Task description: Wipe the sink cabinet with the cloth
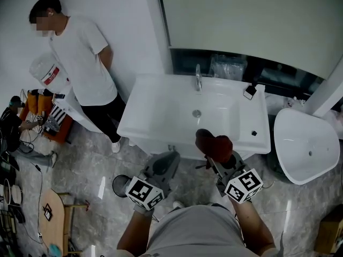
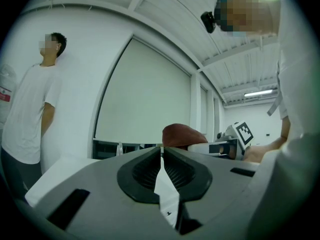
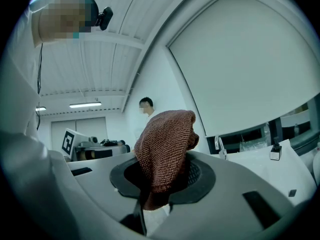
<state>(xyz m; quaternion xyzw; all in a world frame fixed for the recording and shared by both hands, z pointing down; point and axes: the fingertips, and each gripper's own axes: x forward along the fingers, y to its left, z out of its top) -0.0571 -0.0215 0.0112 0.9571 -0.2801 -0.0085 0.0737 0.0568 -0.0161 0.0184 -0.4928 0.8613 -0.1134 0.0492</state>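
The white sink cabinet [image 1: 161, 119] stands in front of me, with a basin, a chrome tap [image 1: 198, 78] and a drain. A reddish-brown cloth [image 1: 213, 143] is bunched up and clamped in my right gripper [image 1: 217, 157], held just before the cabinet's front edge at the right. In the right gripper view the cloth [image 3: 165, 149] stands up from between the jaws, which are shut on it. My left gripper [image 1: 163, 165] hovers below the front edge at the left. Its jaws meet with nothing held [image 2: 161, 156], and the cloth [image 2: 182, 134] shows beyond them.
A person in a white shirt [image 1: 80, 58] stands against the wall left of the cabinet. A white oval tub [image 1: 311, 143] sits on the floor at the right. A small dark object [image 1: 249, 91] rests on the counter's right rear. Bags, cables and a stool clutter the left floor [image 1: 43, 119].
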